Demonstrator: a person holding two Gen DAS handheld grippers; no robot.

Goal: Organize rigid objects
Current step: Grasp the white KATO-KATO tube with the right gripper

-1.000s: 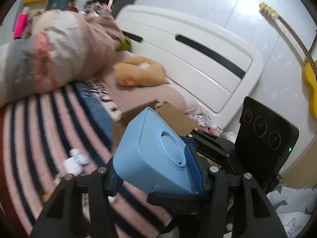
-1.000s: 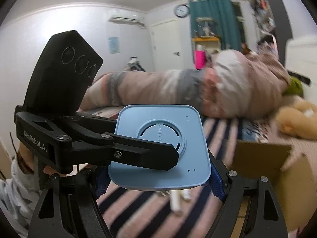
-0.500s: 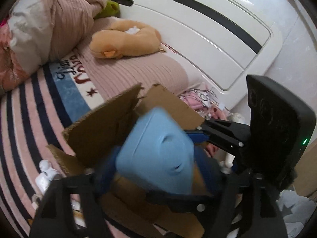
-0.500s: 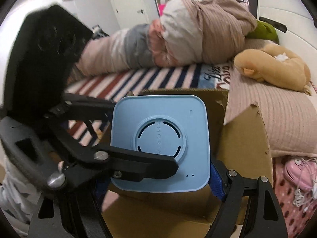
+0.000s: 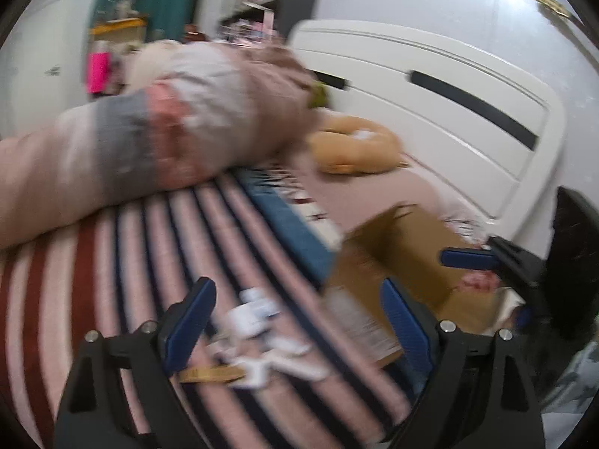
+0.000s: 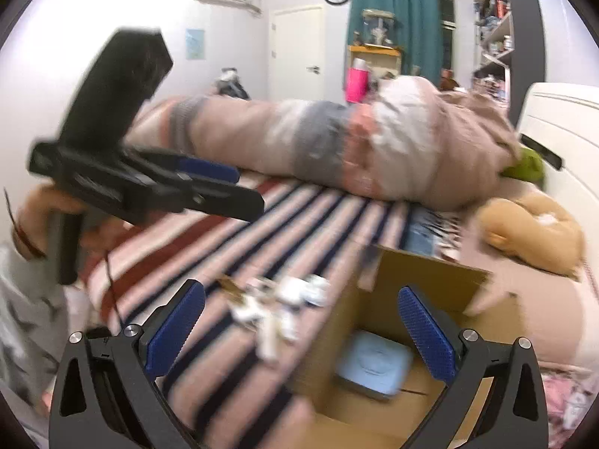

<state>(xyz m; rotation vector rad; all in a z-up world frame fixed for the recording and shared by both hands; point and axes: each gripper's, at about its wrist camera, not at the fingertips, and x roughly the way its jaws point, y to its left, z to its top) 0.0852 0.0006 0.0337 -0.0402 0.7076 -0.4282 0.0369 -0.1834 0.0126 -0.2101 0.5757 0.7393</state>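
Pink-and-navy striped bed cover (image 6: 232, 247) bears open brown cardboard box (image 6: 419, 280) | pale-blue square plastic device (image 6: 372, 363) lies inside box | small white items (image 6: 299, 292) beside box | left gripper (image 5: 295, 321) spread wide, empty | right gripper (image 6: 299, 329) spread wide, empty

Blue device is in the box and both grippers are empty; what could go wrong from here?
1. Both views are motion-blurred, so aiming at the small white objects on the striped blanket may be imprecise.
2. The cardboard box sits beside that clutter; an open left gripper or right gripper might snag its raised flap.
3. The blue device lies tilted, possibly crowding later items.
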